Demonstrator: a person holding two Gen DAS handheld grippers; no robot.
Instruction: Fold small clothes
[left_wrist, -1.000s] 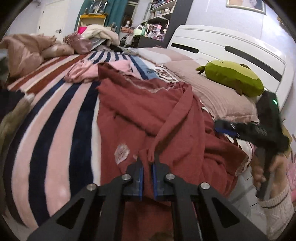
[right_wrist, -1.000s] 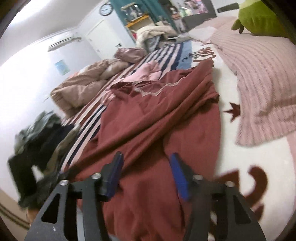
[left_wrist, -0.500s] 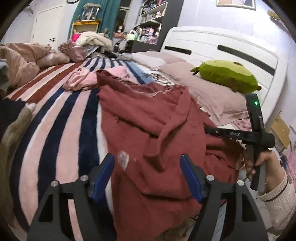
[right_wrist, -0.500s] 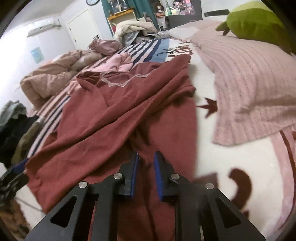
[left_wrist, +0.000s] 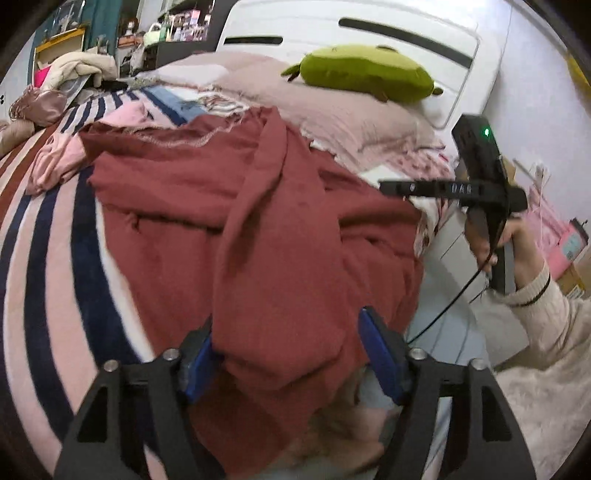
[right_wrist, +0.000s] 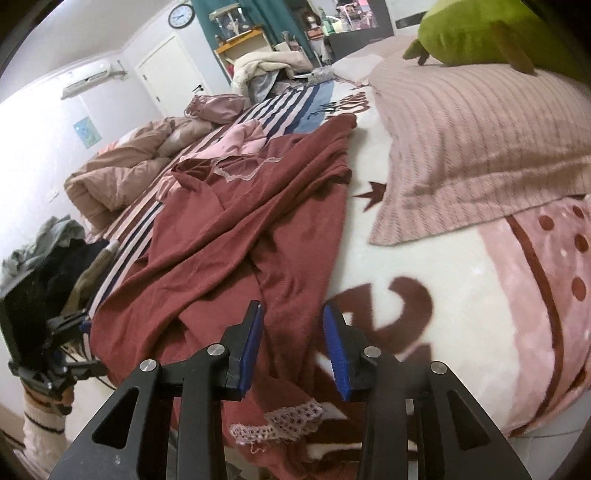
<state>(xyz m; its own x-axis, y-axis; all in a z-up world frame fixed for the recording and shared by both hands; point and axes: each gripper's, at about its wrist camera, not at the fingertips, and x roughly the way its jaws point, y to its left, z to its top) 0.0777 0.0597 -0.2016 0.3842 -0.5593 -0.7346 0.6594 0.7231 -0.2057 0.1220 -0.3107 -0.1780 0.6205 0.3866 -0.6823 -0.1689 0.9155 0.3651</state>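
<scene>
bare blanket (right_wrist: 424, 258) lies open between red garment (right_wrist: 258, 229) and pink pillow (right_wrist: 480, 147).

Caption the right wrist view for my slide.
Open right gripper poised over a rumpled dark red garment on the bed.

My left gripper (left_wrist: 291, 350) stands with its jaws spread wide, a fold of the red garment (left_wrist: 207, 206) lying between the blue pads (left_wrist: 376, 350). The garment is spread crumpled over the striped blanket (left_wrist: 48, 266) on the bed and hangs over its near edge. At right, my right hand (left_wrist: 513, 247) holds the right gripper (left_wrist: 391, 186) above the garment's edge; its jaws cannot be made out. A green plush (left_wrist: 365, 72) rests on the pink pillow (left_wrist: 332, 110) beside the white headboard (left_wrist: 369, 26).
</scene>
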